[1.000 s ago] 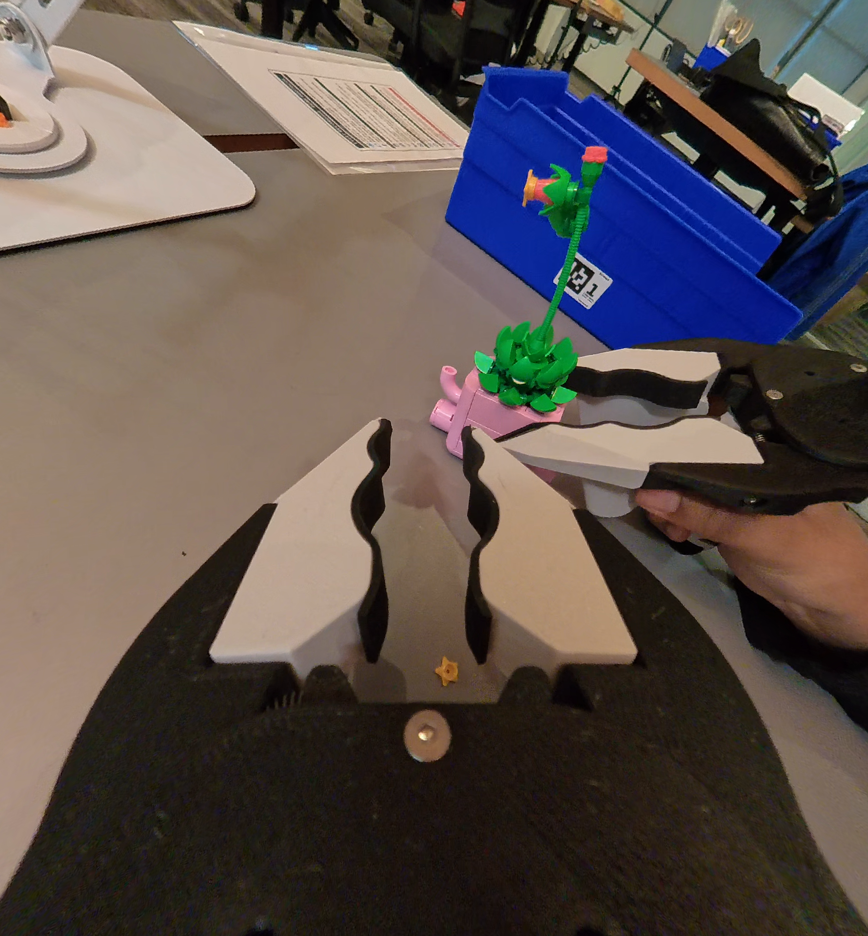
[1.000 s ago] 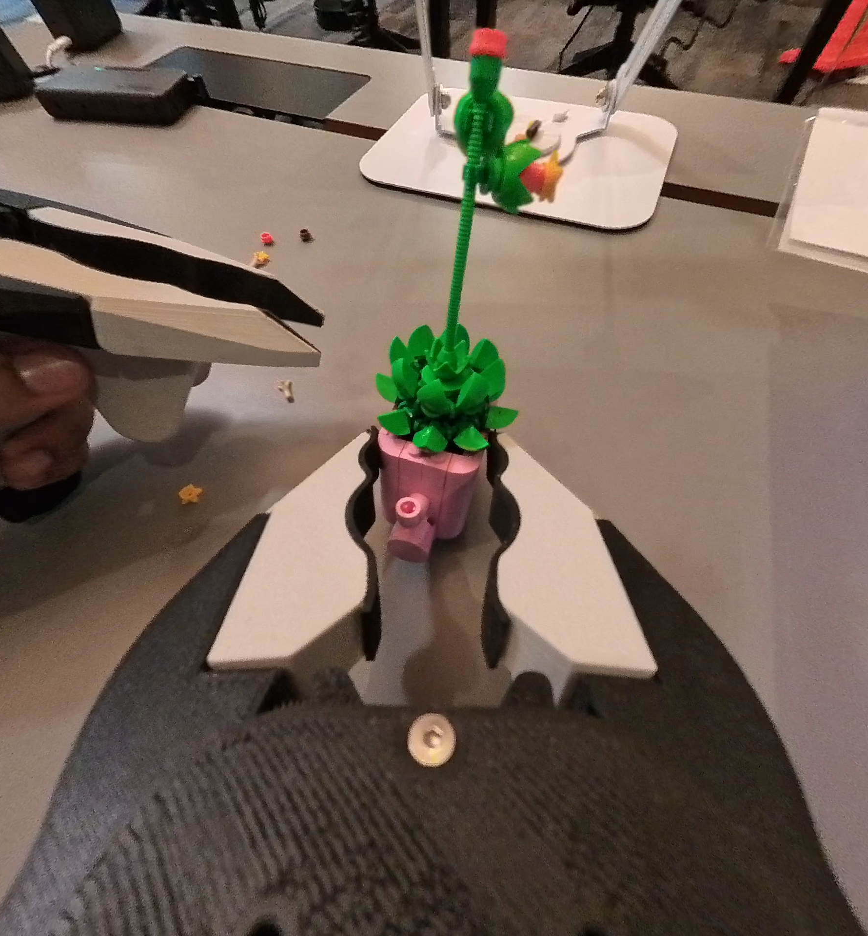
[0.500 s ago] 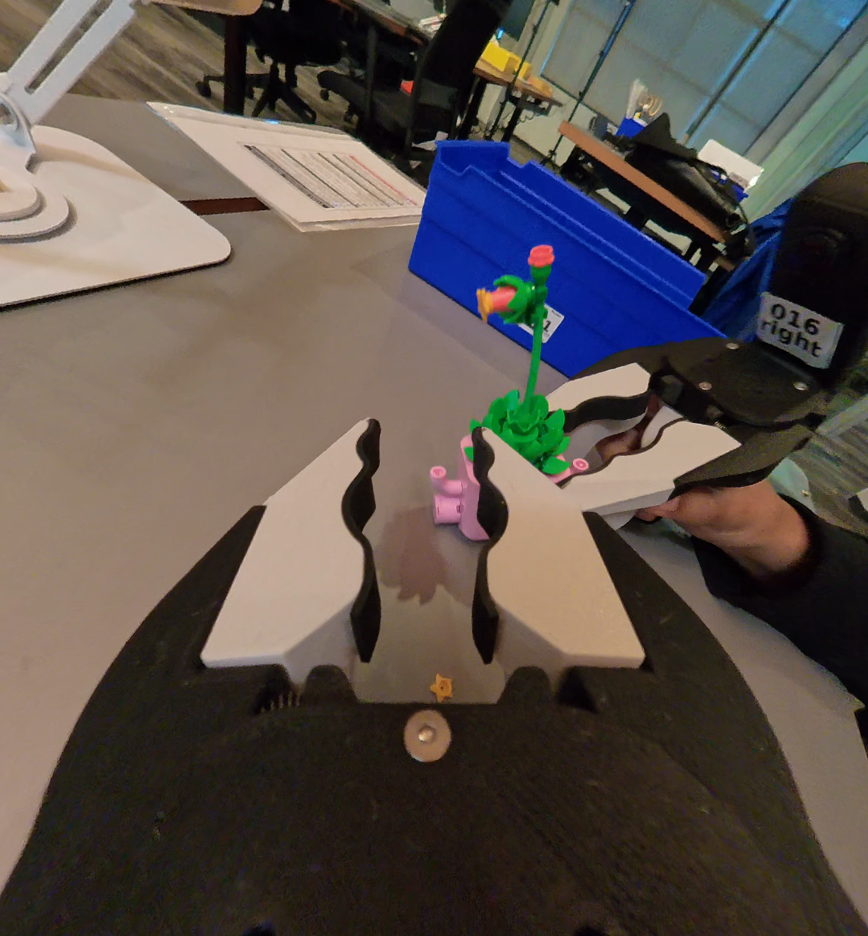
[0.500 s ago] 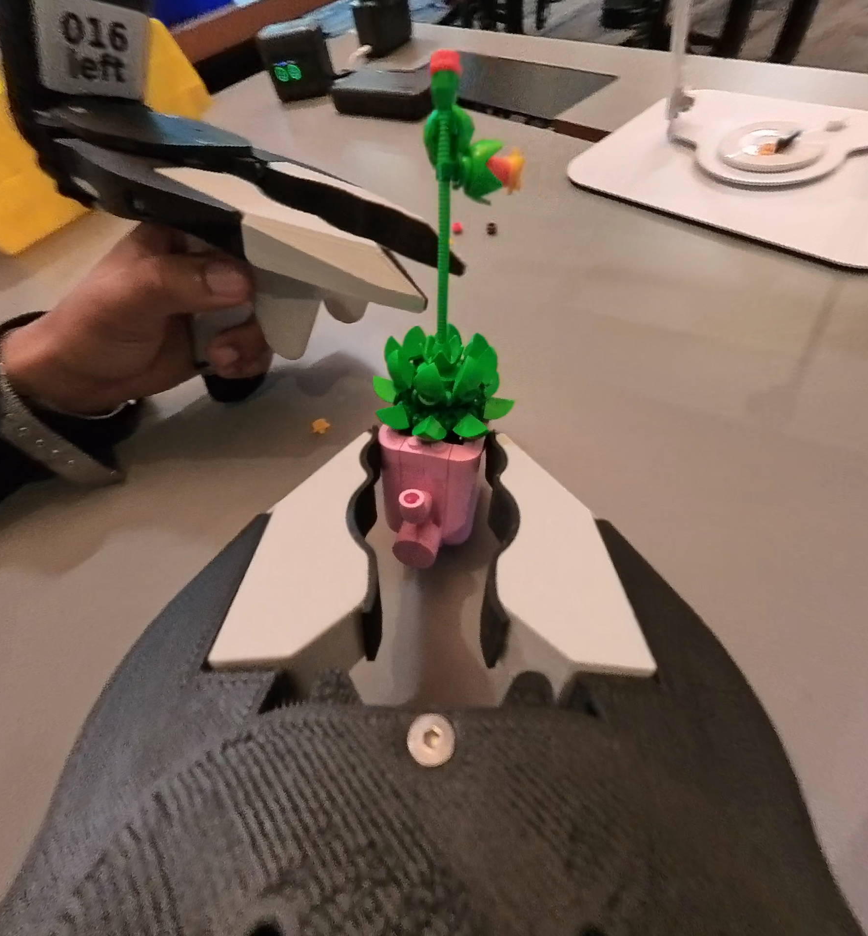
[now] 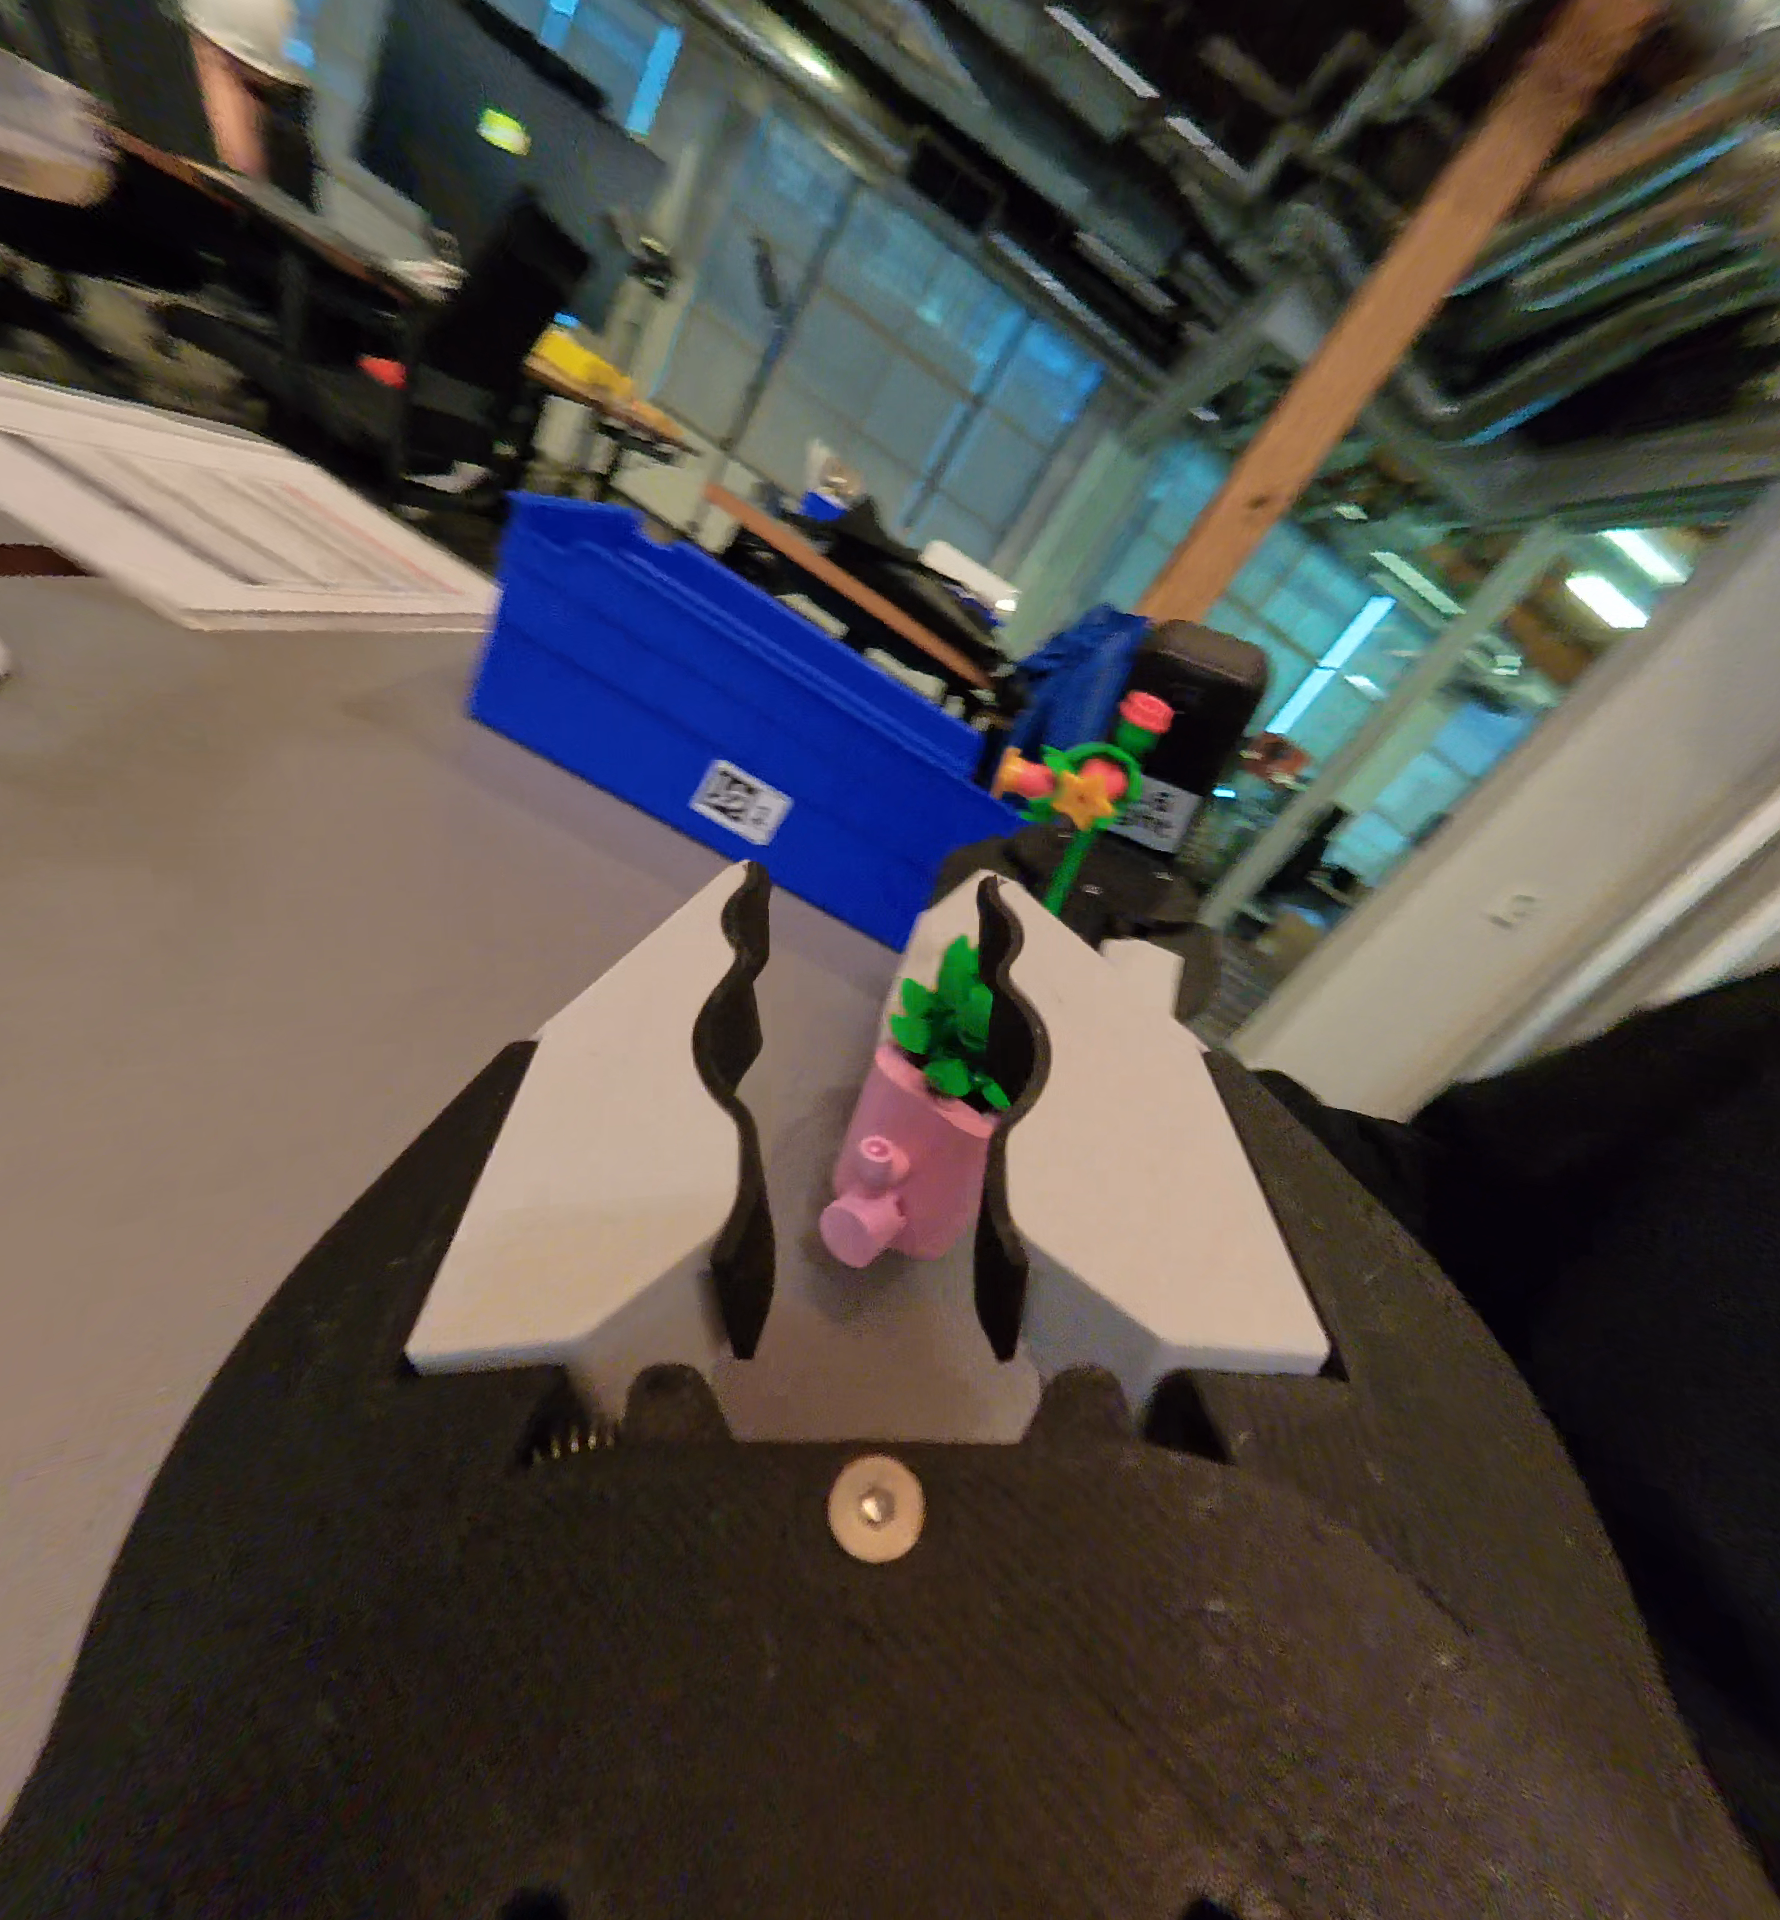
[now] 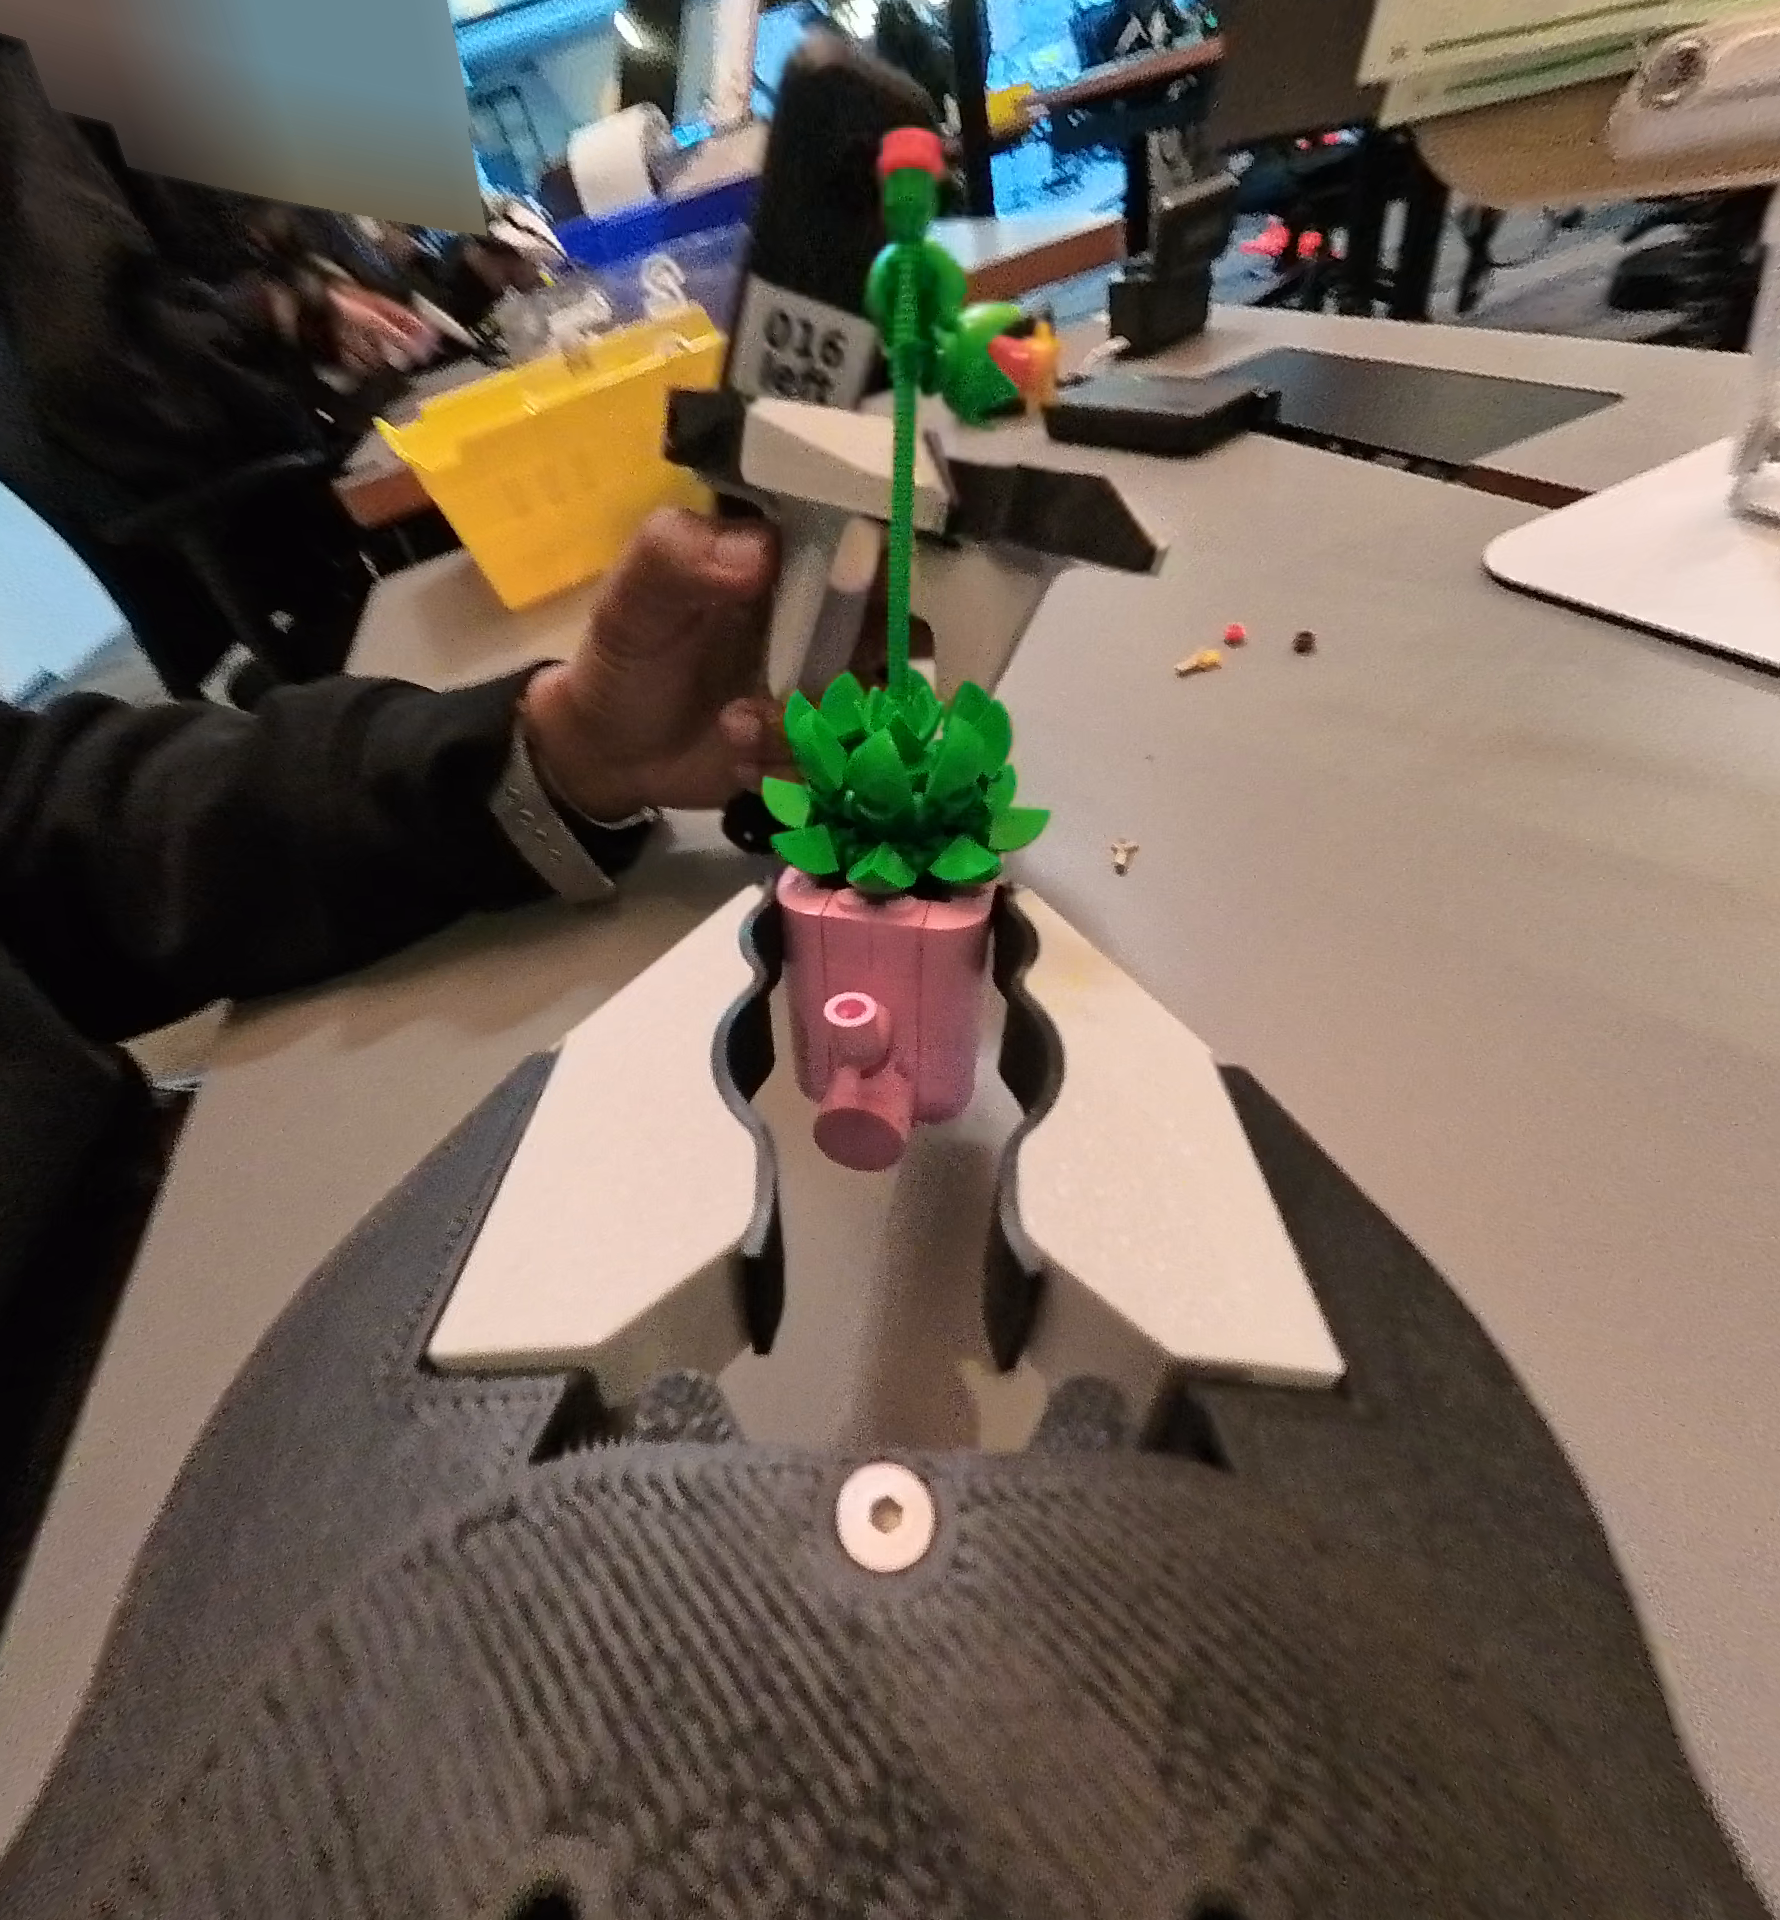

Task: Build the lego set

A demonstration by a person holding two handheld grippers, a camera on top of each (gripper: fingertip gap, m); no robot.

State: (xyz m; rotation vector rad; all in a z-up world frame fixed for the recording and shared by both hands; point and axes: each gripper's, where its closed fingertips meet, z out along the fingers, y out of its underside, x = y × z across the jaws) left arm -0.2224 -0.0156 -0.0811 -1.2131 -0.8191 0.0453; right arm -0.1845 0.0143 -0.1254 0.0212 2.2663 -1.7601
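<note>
Right wrist view: right gripper (image 6: 881, 935) clamping the pink pot (image 6: 881, 997) of the lego plant above the desk (image 6: 1437, 883), green leaves (image 6: 896, 790) and stem (image 6: 901, 499) standing upright. Beyond, left gripper (image 6: 969, 520) hovering behind the stem, jaws apart, seemingly holding nothing, though blurring there. Loose pieces (image 6: 1234, 649) lying well apart.
</note>
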